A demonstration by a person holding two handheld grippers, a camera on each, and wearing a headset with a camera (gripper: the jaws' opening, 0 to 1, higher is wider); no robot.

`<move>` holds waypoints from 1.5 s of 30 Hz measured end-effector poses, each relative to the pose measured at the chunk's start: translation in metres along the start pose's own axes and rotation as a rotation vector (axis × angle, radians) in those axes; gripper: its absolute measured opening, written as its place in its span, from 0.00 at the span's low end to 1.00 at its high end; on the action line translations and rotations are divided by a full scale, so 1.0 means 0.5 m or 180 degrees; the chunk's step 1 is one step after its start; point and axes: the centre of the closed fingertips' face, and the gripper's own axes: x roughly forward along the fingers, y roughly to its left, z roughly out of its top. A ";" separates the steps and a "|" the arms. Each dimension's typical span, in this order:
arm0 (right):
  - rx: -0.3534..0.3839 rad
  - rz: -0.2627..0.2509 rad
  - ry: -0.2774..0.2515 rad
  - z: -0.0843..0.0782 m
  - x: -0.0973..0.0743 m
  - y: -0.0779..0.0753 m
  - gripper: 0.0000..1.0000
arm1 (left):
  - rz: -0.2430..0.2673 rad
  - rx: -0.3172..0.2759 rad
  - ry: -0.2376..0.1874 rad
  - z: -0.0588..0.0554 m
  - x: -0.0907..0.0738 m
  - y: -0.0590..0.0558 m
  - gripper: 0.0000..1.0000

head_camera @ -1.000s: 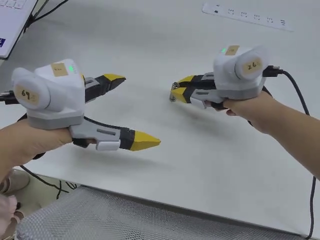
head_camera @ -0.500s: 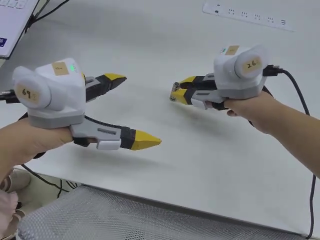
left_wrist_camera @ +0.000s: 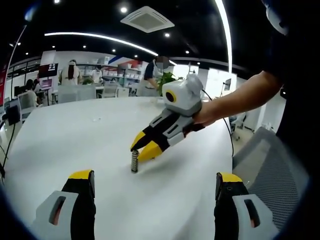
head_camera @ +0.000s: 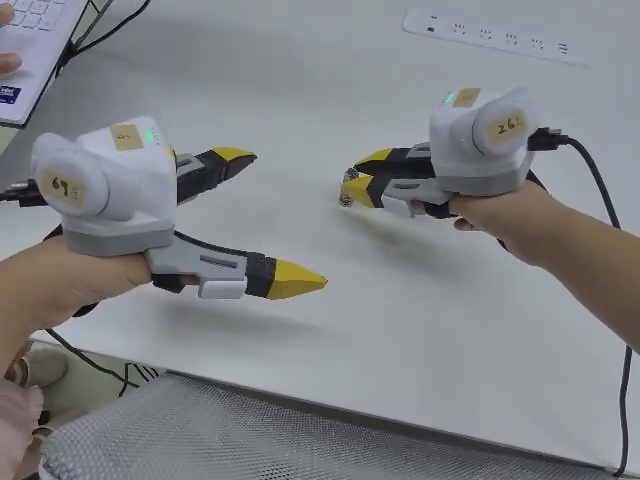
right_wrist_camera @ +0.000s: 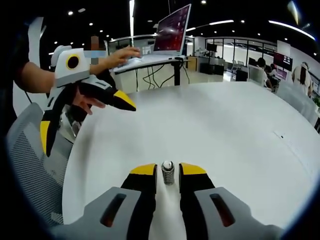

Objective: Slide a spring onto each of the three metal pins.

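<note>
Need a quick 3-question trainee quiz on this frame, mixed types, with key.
1. True or false: the left gripper is shut.
2. What sits between the right gripper's jaws? A) a screw B) a spring C) nothing
3. Fill in: beyond the right gripper, a white ___ strip lies on the table.
Key: 1 false; 2 B; 3 power.

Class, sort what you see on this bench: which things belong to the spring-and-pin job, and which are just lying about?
Belongs to the job:
spring, standing on the table between the right tongs
left tongs, open and holding nothing

Just lying about:
power strip
laptop
mesh chair
</note>
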 end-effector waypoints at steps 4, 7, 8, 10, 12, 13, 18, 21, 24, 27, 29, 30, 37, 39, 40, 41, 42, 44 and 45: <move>-0.0031 0.0006 -0.0079 0.016 -0.017 0.004 0.17 | -0.0002 0.0025 0.0000 0.009 0.006 -0.003 0.98; -0.0046 -0.0005 -0.0127 0.023 -0.030 0.003 0.19 | -0.0007 0.0052 0.0006 0.018 0.011 -0.011 0.98; -0.0060 0.0000 -0.0142 0.024 -0.036 0.005 0.19 | -0.0007 0.0053 0.0002 0.021 0.013 -0.012 0.98; -0.0093 -0.0013 -0.0171 0.026 -0.048 0.005 0.21 | -0.0004 0.0056 -0.0007 0.024 0.016 -0.013 0.98; -0.0076 -0.0016 -0.0218 0.029 -0.062 0.006 0.23 | -0.0001 0.0062 -0.0010 0.027 0.019 -0.015 0.98; -0.0086 -0.0031 -0.0237 0.029 -0.068 0.005 0.23 | -0.0001 0.0066 -0.0014 0.029 0.020 -0.016 0.98; -0.0058 -0.0078 -0.0357 0.026 -0.107 0.008 0.27 | -0.0001 0.0087 -0.0005 0.034 0.027 -0.020 0.98; -0.0026 -0.0109 -0.0428 0.021 -0.132 0.010 0.30 | 0.0007 0.0096 -0.0012 0.038 0.031 -0.024 0.98; -0.0010 -0.0149 -0.0478 0.010 -0.160 0.015 0.35 | 0.0001 0.0100 -0.0013 0.040 0.036 -0.029 0.98; 0.0012 -0.0184 -0.0485 -0.005 -0.188 0.019 0.37 | -0.0008 0.0104 -0.0003 0.040 0.041 -0.033 0.98; 0.0028 -0.0224 -0.0500 -0.015 -0.209 0.019 0.40 | -0.0011 0.0115 -0.0011 0.044 0.044 -0.037 0.98; 0.0069 -0.0253 -0.0519 -0.020 -0.222 0.018 0.41 | -0.0018 0.0110 -0.0020 0.046 0.045 -0.039 0.98; 0.0160 -0.0414 -0.0633 -0.044 -0.294 0.007 0.51 | -0.0046 0.0143 -0.0045 0.064 0.051 -0.055 0.99; 0.0191 -0.0454 -0.0645 -0.051 -0.309 0.005 0.55 | -0.0047 0.0147 -0.0057 0.068 0.052 -0.056 0.99; 0.0205 -0.0485 -0.0648 -0.057 -0.320 0.004 0.56 | -0.0046 0.0162 -0.0058 0.069 0.054 -0.058 0.99; 0.0215 -0.0503 -0.0645 -0.063 -0.326 0.002 0.59 | -0.0048 0.0183 -0.0047 0.069 0.055 -0.059 0.99; 0.0234 -0.0531 -0.0628 -0.072 -0.334 0.000 0.61 | -0.0054 0.0204 -0.0025 0.067 0.056 -0.061 0.99; 0.0251 -0.0557 -0.0612 -0.084 -0.346 0.001 0.65 | -0.0056 0.0210 -0.0020 0.067 0.057 -0.063 0.99; 0.0258 -0.0579 -0.0617 -0.090 -0.355 0.003 0.67 | -0.0054 0.0204 -0.0027 0.068 0.056 -0.064 0.99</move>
